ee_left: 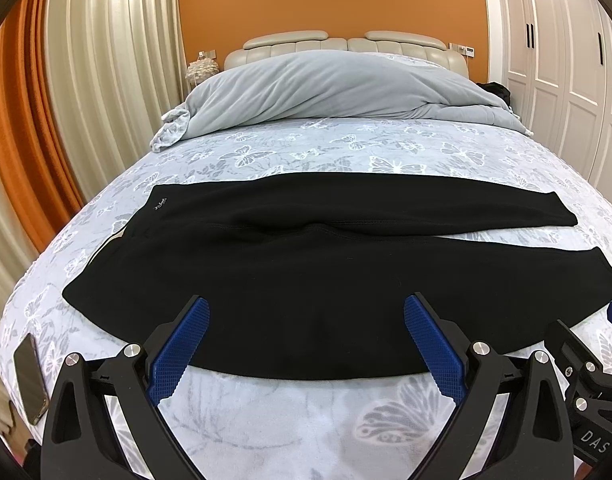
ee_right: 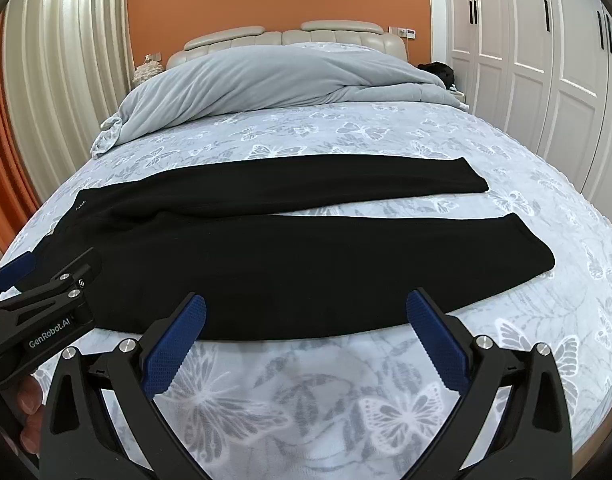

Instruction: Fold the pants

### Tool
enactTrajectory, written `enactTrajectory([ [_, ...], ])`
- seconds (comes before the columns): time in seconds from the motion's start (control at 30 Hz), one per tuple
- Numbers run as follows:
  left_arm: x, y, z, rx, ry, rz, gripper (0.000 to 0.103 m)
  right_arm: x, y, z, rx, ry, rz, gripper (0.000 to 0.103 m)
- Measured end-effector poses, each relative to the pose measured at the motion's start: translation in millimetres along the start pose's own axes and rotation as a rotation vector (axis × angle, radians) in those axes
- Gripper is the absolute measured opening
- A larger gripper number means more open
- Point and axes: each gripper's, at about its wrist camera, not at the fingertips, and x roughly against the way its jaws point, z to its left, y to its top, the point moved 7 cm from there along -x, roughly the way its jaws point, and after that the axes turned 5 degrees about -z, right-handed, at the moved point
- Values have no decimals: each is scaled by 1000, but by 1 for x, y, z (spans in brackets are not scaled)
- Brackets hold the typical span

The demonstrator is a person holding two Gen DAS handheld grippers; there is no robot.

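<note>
Pants (ee_left: 265,280) are lying flat across the bed (ee_left: 265,420), legs splayed rightward, apparently spread ready for a first fold, as the left gripper (ee_left: 306,312) and right gripper (ee_right: 306,308) are hovering side by side at the near hem, both jaws gaping, gripping nothing.
</note>
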Motion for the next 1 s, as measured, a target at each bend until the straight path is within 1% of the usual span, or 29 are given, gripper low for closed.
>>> enactTrajectory([
  [0.53,0,-2,0,1,-2,4,96,0,0,0,0,0,0,98],
  [0.6,-1,-3,0,8,-24,16,96,-1,-1,0,1,-3,2,98],
  [0.67,-3,-1,5,33,-68,44,97,-5,0,-4,-15,21,41,98],
  [0.73,-8,8,16,75,-132,79,96,-7,5,-18,-64,64,89,98],
  [0.8,-16,22,35,116,-158,100,96,-10,21,-43,-101,96,114,98],
  [0.83,-21,31,49,136,-154,100,97,-13,30,-56,-110,99,120,98],
  [0.93,-54,56,101,166,-77,112,97,-37,61,-109,-140,81,133,98],
  [1.0,-88,70,138,173,2,143,97,-65,82,-146,-140,41,125,98],
])
